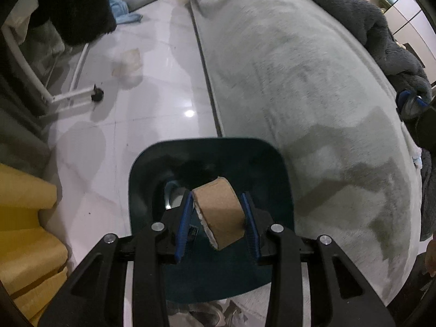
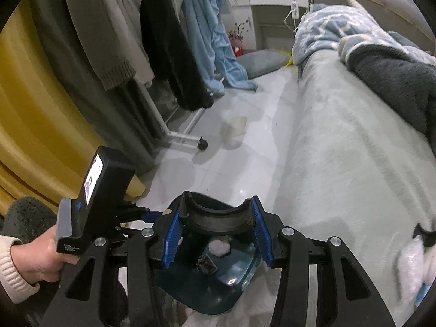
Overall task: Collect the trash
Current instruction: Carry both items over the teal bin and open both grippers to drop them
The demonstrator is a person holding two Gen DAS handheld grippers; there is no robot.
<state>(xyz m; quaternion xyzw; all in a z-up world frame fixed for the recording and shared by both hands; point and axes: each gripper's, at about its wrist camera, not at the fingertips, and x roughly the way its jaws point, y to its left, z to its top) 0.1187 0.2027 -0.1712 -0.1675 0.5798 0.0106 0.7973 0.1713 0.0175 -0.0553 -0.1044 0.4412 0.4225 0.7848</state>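
My left gripper points steeply down over the dark teal bin, which stands on the pale tiled floor right against the edge of the grey bed. Between its blue pads sits a cardboard roll core, tilted, with a white ragged edge at its near end. The left pad touches the roll; on the right side I see a thin gap, so I cannot tell whether the jaws truly clamp it. The roll hangs directly over the bin's opening.

My right gripper has its jaws at a narrow-to-middling spread, closed on a black curved piece, arched like a section of a ring, spanning pad to pad. Below it I look into the same bin, where a white crumpled wad and a small dark scrap already lie on the bottom.

At the left of the right wrist view, a hand in a cream knit cuff holds the left gripper's handle. Clothes hang on a white rack beyond.
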